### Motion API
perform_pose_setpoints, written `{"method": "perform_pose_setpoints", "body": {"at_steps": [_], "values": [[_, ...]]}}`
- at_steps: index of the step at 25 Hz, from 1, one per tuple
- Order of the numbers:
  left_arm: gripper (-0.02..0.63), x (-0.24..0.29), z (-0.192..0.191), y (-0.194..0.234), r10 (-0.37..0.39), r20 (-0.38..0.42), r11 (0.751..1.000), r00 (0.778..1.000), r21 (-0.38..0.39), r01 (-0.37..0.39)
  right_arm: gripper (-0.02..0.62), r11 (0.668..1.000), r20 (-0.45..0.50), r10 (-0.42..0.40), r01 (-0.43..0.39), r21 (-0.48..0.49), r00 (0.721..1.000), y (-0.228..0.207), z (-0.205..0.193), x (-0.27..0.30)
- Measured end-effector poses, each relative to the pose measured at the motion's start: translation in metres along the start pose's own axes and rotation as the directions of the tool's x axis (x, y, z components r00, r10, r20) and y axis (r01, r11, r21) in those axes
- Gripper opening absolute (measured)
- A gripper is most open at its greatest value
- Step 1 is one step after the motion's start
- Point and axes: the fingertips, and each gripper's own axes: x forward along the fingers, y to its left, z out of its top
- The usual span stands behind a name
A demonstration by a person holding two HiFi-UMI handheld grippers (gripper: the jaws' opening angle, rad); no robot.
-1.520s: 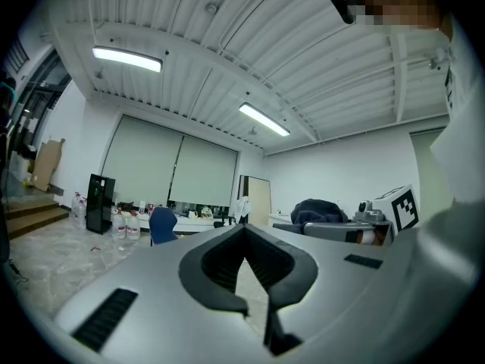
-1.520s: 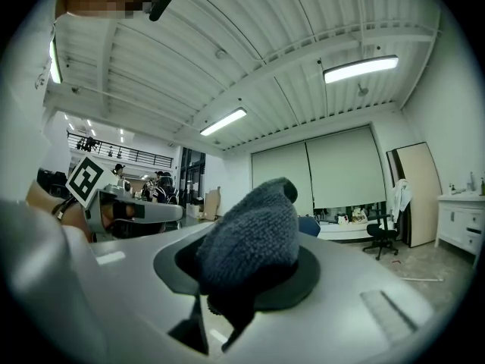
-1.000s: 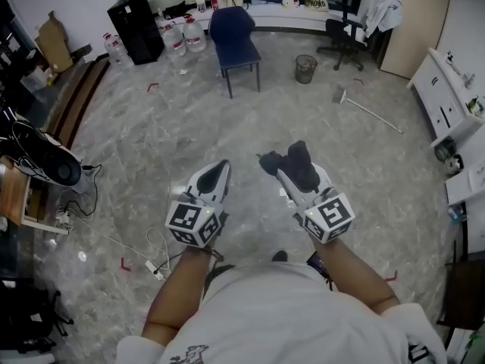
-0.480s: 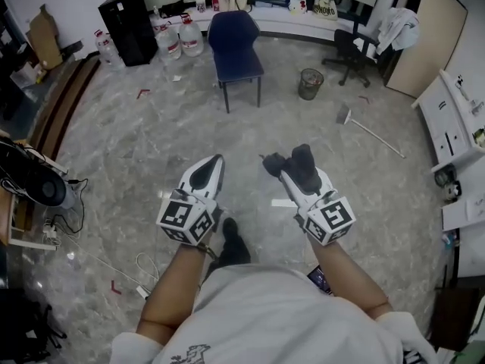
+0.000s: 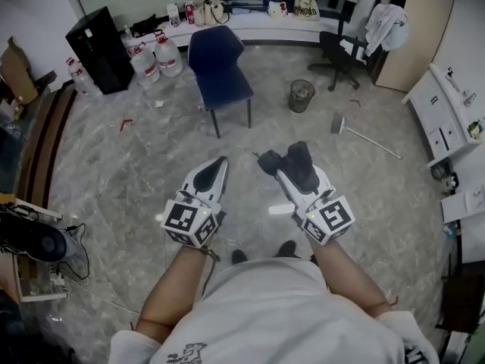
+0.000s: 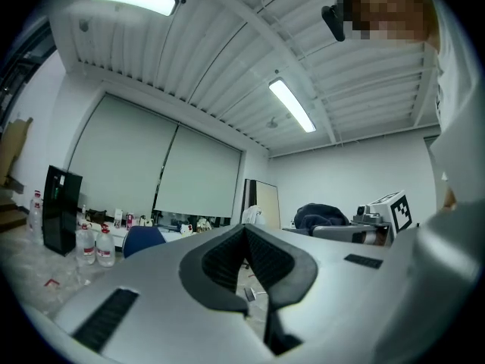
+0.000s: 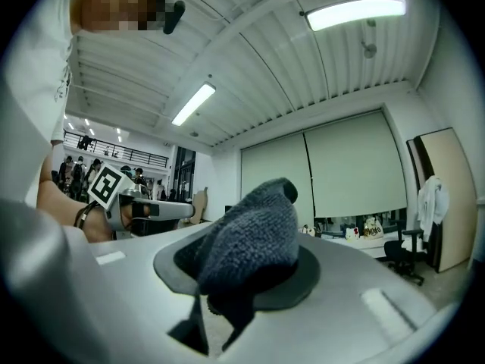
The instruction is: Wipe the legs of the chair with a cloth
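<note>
Both forearms (image 5: 176,290) reach forward, level, side by side. The left tongs (image 5: 217,167) are pressed together, empty; the right tongs (image 5: 292,173) pinch a dark grey cloth (image 5: 300,158). The blue chair (image 5: 219,63) stands well ahead of them.

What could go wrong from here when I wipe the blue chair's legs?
1. The cloth bulges out of the right gripper, pinched only by its jaws; rubbing a leg might tug it loose.
2. Water jugs stand on the floor near the chair; a gripper reaching low could knock them.
</note>
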Motion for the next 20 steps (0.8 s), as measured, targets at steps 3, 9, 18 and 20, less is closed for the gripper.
{"method": "perform_pose_setpoints", "body": {"at_steps": [3,9,18,20], "values": [[0.005,0.048,0.005,0.023,-0.008,-0.006,1.000,1.000,-0.009,0.008,0.120,1.000,0.013,-0.011,0.011,-0.007,1.000,-0.045,0.006,0.033],[0.005,0.160,-0.009,0.083,0.007,-0.023,1.000,1.000,0.002,-0.007,0.120,0.999,0.027,0.032,-0.032,-0.002,0.999,-0.146,-0.015,0.122],[0.005,0.415,-0.022,0.165,0.062,0.043,0.997,0.997,0.038,-0.063,0.120,0.962,-0.008,0.256,-0.256,-0.093,0.967,-0.351,-0.039,0.271],[0.005,0.461,-0.022,0.180,0.082,0.040,0.995,0.996,0.046,-0.084,0.120,0.953,-0.040,0.291,-0.293,-0.074,0.956,-0.393,-0.050,0.295]]}}
